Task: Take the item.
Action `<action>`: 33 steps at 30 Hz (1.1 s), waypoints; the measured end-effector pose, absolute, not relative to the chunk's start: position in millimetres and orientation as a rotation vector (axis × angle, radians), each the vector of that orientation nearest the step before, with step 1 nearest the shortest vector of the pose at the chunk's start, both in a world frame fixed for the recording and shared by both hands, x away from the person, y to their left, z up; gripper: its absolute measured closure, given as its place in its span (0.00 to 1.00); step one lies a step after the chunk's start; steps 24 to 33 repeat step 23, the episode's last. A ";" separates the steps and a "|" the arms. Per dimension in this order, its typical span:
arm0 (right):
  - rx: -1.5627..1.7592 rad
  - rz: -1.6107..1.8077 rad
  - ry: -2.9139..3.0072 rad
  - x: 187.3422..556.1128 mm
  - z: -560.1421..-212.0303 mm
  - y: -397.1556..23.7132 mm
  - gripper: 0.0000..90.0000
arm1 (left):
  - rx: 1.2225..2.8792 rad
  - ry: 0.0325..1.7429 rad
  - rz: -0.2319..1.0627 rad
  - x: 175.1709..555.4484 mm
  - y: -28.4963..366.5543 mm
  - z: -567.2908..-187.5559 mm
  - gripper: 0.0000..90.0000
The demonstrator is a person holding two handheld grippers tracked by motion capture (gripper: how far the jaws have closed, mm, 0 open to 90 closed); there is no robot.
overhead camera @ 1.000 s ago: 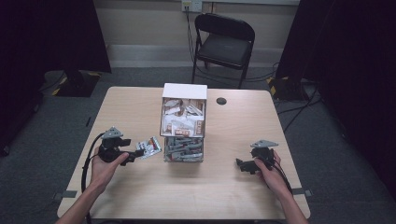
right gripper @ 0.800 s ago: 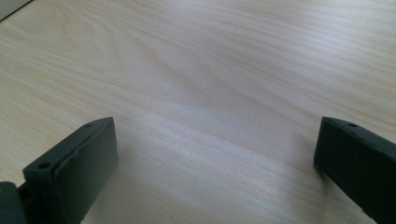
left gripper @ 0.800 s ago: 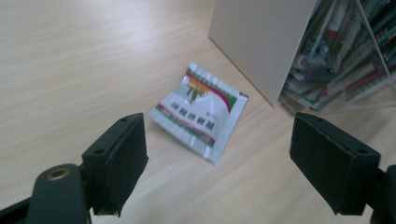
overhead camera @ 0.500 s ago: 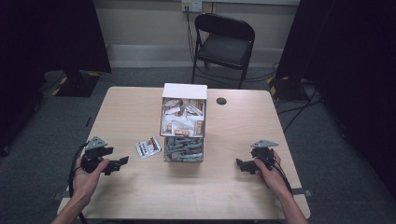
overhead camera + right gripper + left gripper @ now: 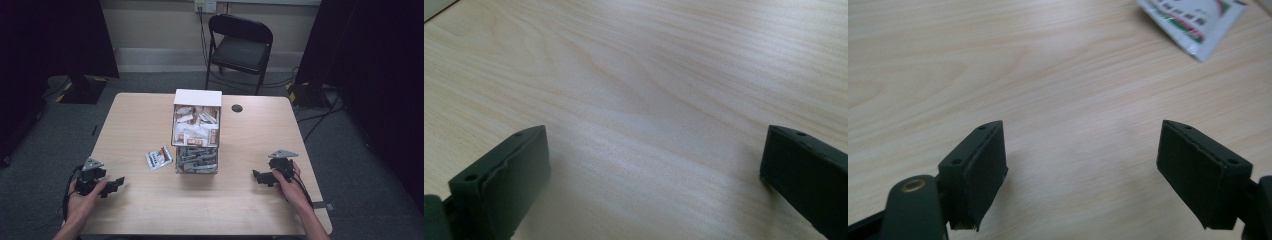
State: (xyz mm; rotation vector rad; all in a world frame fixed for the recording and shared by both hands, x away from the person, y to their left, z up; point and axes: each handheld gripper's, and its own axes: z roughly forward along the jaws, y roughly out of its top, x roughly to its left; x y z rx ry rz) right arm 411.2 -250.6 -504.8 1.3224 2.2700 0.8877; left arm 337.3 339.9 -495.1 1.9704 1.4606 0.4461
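We are holding the left gripper (image 5: 111, 184) wide open and empty at the near left; the sachet (image 5: 159, 158) is lying far-right of it (long axis running roughly left to right). The right gripper (image 5: 257, 176), also wide open and empty, is sitting farther off.

Left gripper (image 5: 114, 183) jaws spread empty, right gripper (image 5: 257, 176) likewise

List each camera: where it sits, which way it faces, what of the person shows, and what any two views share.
High view: above the person's side, facing forward and down on the table; both forearms, left gripper, right gripper.
Left gripper view: on the left gripper, looking down over bare wood toward the packet; open jaws.
Right gripper view: on the right gripper, facing tabletop; open jaws.
Shared: high and left views show the packet.
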 end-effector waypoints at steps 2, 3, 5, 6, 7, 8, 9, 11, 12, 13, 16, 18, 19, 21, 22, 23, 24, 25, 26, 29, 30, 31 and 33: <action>1.322 0.888 2.270 411.2 -504.8 -250.6 0.00 | 2.005 1.475 0.465 340.6 341.6 -497.3 0.22; 1.322 0.888 2.270 411.2 -504.8 -250.6 0.00 | 2.009 1.482 0.471 342.7 342.7 -497.9 0.22; 1.322 0.888 2.270 411.2 -504.8 -250.6 0.00 | 1.994 1.499 0.468 348.6 344.9 -499.3 0.21; 1.322 0.888 2.270 411.3 -504.9 -250.6 0.00 | 1.993 1.511 0.472 350.4 344.9 -500.0 0.21; 1.321 0.888 2.271 411.4 -504.9 -250.5 0.00 | 1.994 1.506 0.485 353.3 344.8 -501.2 0.20; 1.319 0.888 2.271 411.6 -504.9 -250.6 0.00 | 2.005 1.494 0.493 354.7 344.9 -501.9 0.18; 1.319 0.888 2.271 411.6 -504.9 -250.6 0.00 | 2.014 1.485 0.509 356.1 344.2 -503.1 0.18; 1.318 0.888 2.272 411.7 -504.9 -250.6 0.00 | 1.993 1.480 0.523 356.7 343.9 -505.4 0.15; 1.318 0.888 2.271 411.7 -504.9 -250.5 0.00 | 1.980 1.475 0.537 356.1 344.3 -507.0 0.13; 1.318 0.888 2.272 411.7 -504.9 -250.5 0.00 | 1.954 1.470 0.557 355.0 344.3 -510.0 0.11; 1.317 0.888 2.272 411.7 -504.9 -250.6 0.00 | 1.947 1.463 0.566 354.3 343.8 -511.5 0.08; 1.318 0.888 2.272 411.7 -504.9 -250.5 0.00 | 1.947 1.465 0.567 354.3 343.7 -511.5 0.08; 1.318 0.888 2.272 411.7 -504.9 -250.5 0.00 | 1.945 1.470 0.571 354.6 343.0 -511.7 0.07; 1.319 0.889 2.272 411.6 -504.9 -250.5 0.00 | 1.943 1.471 0.572 354.6 342.9 -511.7 0.07; 1.319 0.889 2.272 411.6 -504.9 -250.5 0.00 | 1.942 1.474 0.573 354.6 342.6 -511.7 0.07; 1.318 0.888 2.272 411.7 -504.9 -250.5 0.00 | 1.935 1.482 0.576 354.5 341.9 -511.8 0.07; 1.318 0.888 2.272 411.7 -504.9 -250.5 0.00 | 1.935 1.482 0.576 354.5 341.9 -511.8 0.07; 1.318 0.888 2.272 411.7 -504.9 -250.5 0.00 | 1.935 1.482 0.576 354.5 341.9 -511.8 0.07; 1.318 0.888 2.272 411.7 -504.9 -250.5 0.00 | 1.935 1.482 0.576 354.5 341.9 -511.8 0.07; 1.318 0.888 2.272 411.7 -504.9 -250.5 0.00 | 1.935 1.482 0.576 354.5 341.9 -511.8 0.07; 1.318 0.888 2.272 411.7 -504.9 -250.5 0.00 | 1.935 1.482 0.576 354.5 341.9 -511.8 0.07; 1.318 0.888 2.272 411.7 -504.9 -250.5 0.00 | 1.935 1.482 0.576 354.5 341.9 -511.8 0.07; 1.318 0.888 2.272 411.7 -504.9 -250.5 0.00 | 1.935 1.482 0.576 354.5 341.9 -511.8 0.07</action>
